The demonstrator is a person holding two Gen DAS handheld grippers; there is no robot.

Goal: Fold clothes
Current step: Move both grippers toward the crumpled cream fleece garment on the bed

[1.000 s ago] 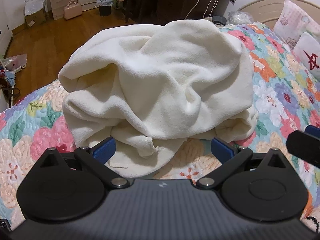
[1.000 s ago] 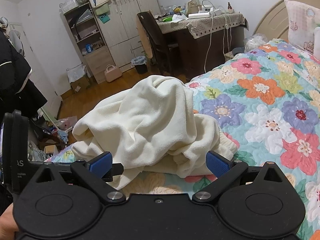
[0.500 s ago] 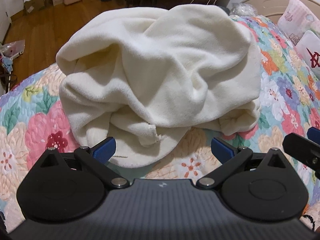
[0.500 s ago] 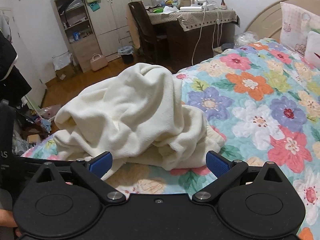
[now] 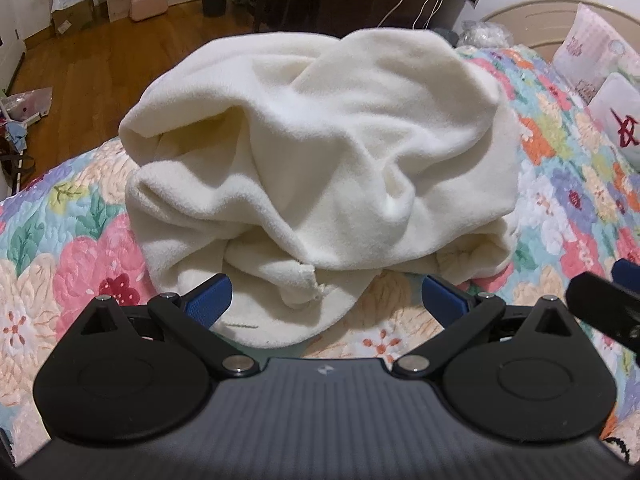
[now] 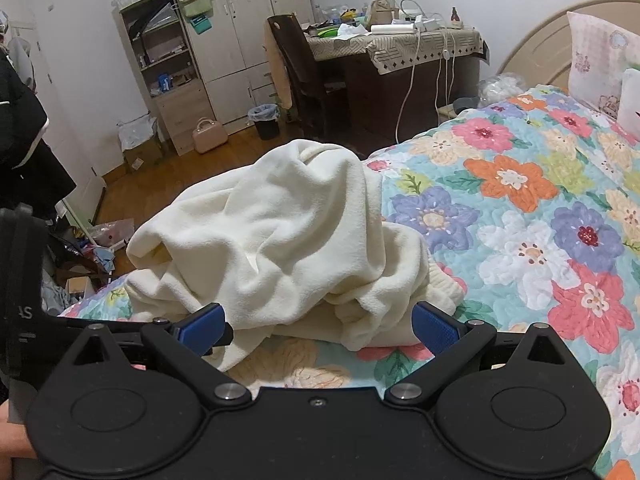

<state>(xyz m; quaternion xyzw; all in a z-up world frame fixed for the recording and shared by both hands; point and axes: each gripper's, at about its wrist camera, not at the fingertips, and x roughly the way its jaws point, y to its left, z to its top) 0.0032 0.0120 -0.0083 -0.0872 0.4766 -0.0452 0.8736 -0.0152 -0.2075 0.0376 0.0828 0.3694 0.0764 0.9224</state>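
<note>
A crumpled cream fleece garment lies in a heap on the floral quilt; it also shows in the right wrist view. My left gripper is open and empty, its blue pads either side of the heap's near hem, just above the quilt. My right gripper is open and empty, low in front of the heap's near edge. The right gripper's tip shows at the right edge of the left wrist view. The left gripper's body shows at the left of the right wrist view.
The bed's near-left edge drops to a wooden floor with clutter. A desk and chair stand beyond the bed. Pillows lie at the headboard on the right. Open quilt lies right of the heap.
Both grippers have moved closer to the heap and lower toward the quilt. Both stay open. The garment has not moved.
</note>
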